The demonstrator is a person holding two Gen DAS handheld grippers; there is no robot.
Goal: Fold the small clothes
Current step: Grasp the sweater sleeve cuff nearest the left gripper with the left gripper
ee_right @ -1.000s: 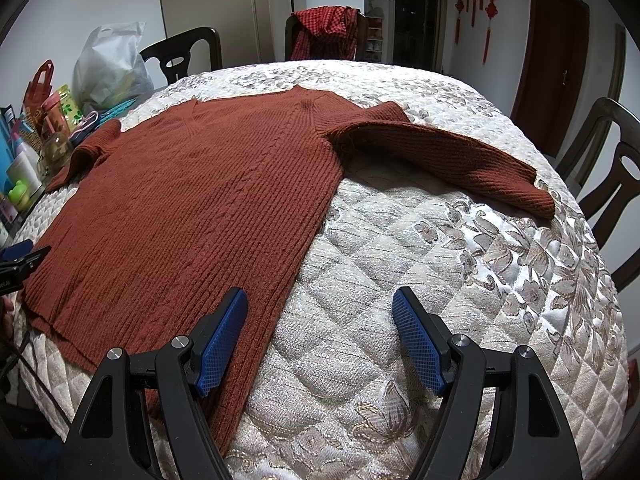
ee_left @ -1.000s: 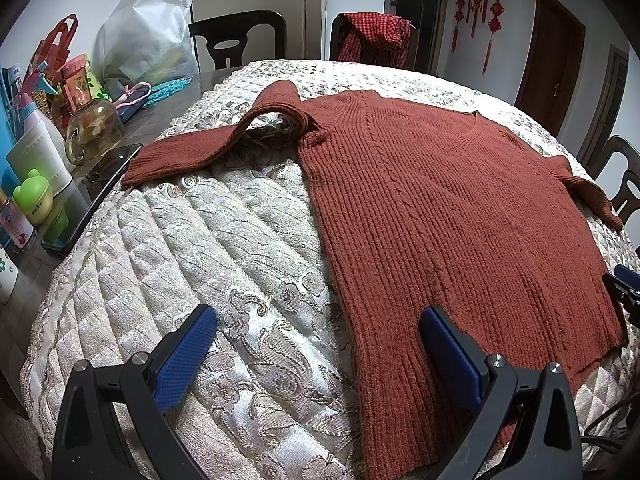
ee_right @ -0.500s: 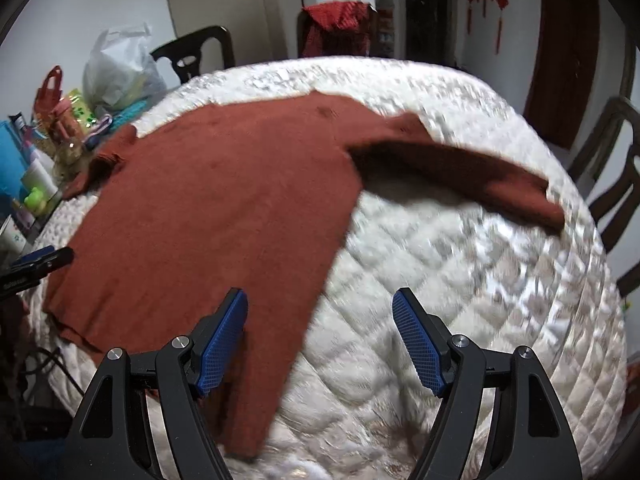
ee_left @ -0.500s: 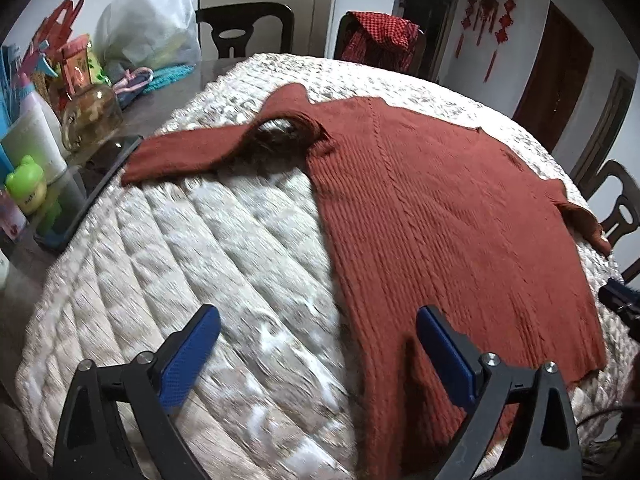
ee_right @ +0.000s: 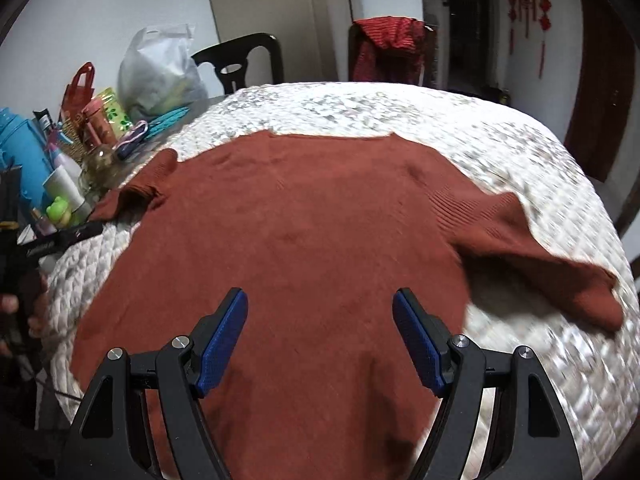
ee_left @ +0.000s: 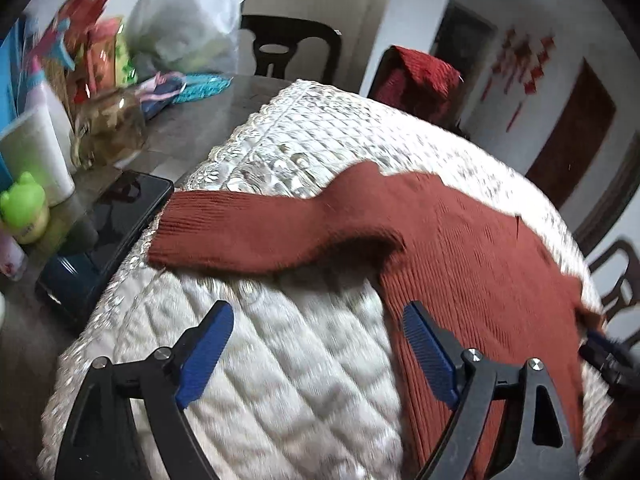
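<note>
Sweater (ee_right: 304,240) lay flat on quilt (ee_left: 300,380), sleeves out at 9 & 3, prob. for folding. Left gripper (ee_left: 316,352) & right gripper (ee_right: 320,336) both hovered agape, empty.

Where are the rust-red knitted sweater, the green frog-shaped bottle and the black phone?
rust-red knitted sweater (ee_right: 304,248): right wrist view, middle of its body.
green frog-shaped bottle (ee_left: 25,210): left wrist view, its frog head.
black phone (ee_left: 108,232): left wrist view, its dark screen.
</note>
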